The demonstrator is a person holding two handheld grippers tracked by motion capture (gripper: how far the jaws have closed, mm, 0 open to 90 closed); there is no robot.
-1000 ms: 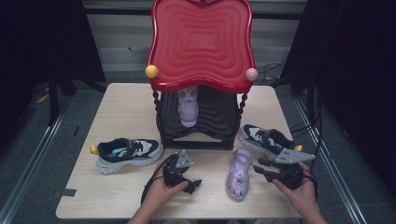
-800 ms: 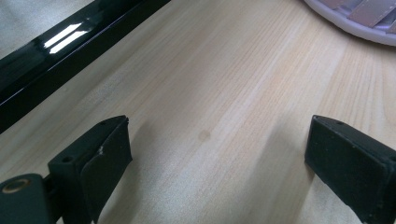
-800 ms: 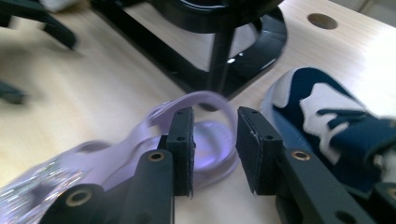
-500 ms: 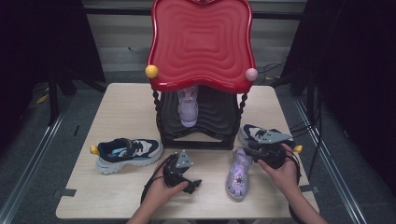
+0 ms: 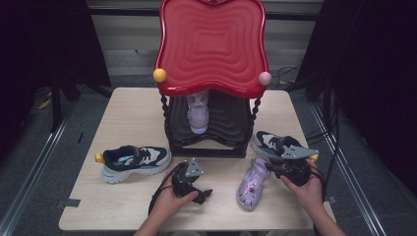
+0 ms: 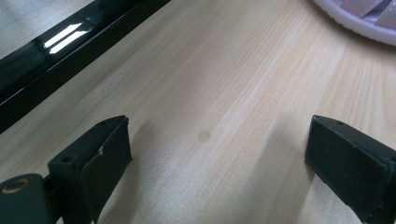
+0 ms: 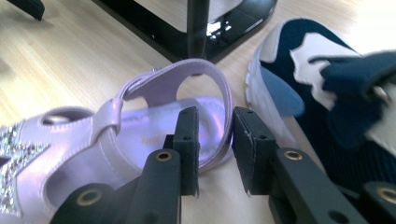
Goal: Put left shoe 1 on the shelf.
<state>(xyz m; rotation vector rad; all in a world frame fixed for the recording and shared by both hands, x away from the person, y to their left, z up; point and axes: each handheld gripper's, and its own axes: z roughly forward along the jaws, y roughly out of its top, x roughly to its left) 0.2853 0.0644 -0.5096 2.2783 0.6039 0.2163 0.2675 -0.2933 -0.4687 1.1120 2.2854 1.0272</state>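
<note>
A lilac sandal [image 5: 252, 184] with a glittery front lies on the table, right of centre. My right gripper [image 5: 273, 166] sits at its heel. In the right gripper view the jaws straddle the heel strap [image 7: 223, 100], one inside the sandal [image 7: 70, 149] and one outside. They have just been closing, and a small gap still shows beside the strap. My left gripper [image 5: 205, 195] rests open on bare wood, nothing between its jaws [image 6: 217, 154]. A second lilac sandal [image 5: 198, 115] stands on the rack's lower shelf.
The rack [image 5: 212, 44] has a red wavy top and a black base [image 6: 70, 51] at mid-table. A navy and white sneaker [image 5: 135, 160] lies at the left. Its mate [image 5: 273, 142] lies just behind my right gripper, close beside the sandal's heel [image 7: 327, 93].
My right hand has moved up and left from the table's front right to the sandal's heel, and its jaws have narrowed around the strap. The left hand has kept still.
</note>
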